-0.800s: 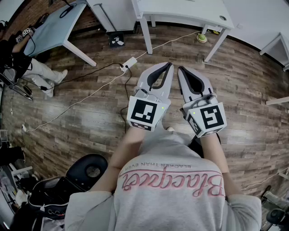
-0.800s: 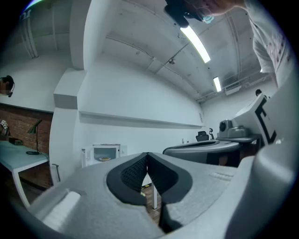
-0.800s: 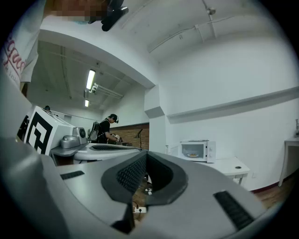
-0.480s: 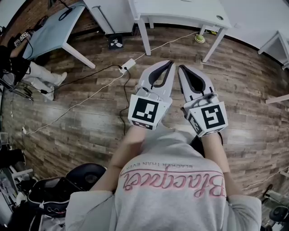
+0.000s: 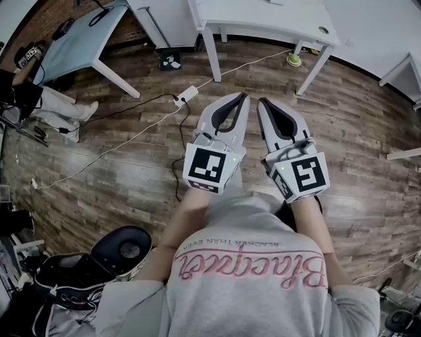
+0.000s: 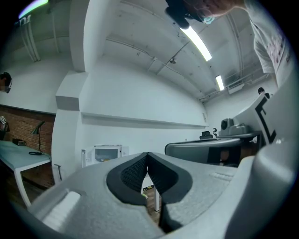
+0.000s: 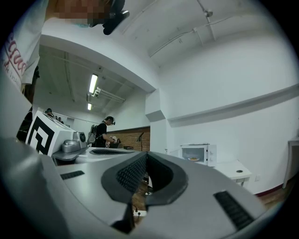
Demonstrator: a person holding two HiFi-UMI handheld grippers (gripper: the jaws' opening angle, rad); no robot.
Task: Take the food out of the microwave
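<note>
A white microwave (image 6: 108, 154) stands far off on a white table against the wall, also seen as the microwave (image 7: 199, 154) in the right gripper view. A small plate of food (image 7: 194, 159) shows through its window. My left gripper (image 5: 245, 96) and right gripper (image 5: 261, 101) are held level side by side in front of my chest, over the wooden floor, far from the microwave. Both are shut with nothing in them. The left gripper's (image 6: 147, 154) jaws meet at the tips, and so do the right gripper's (image 7: 146, 153).
A white table (image 5: 263, 14) stands ahead and a light blue table (image 5: 79, 39) at far left. A power strip (image 5: 187, 92) with cables lies on the floor. A black stool (image 5: 128, 247) is at my lower left. Another person (image 7: 103, 133) stands by the brick wall.
Both grippers keep their place side by side and stay shut. The head view has shifted only slightly.
</note>
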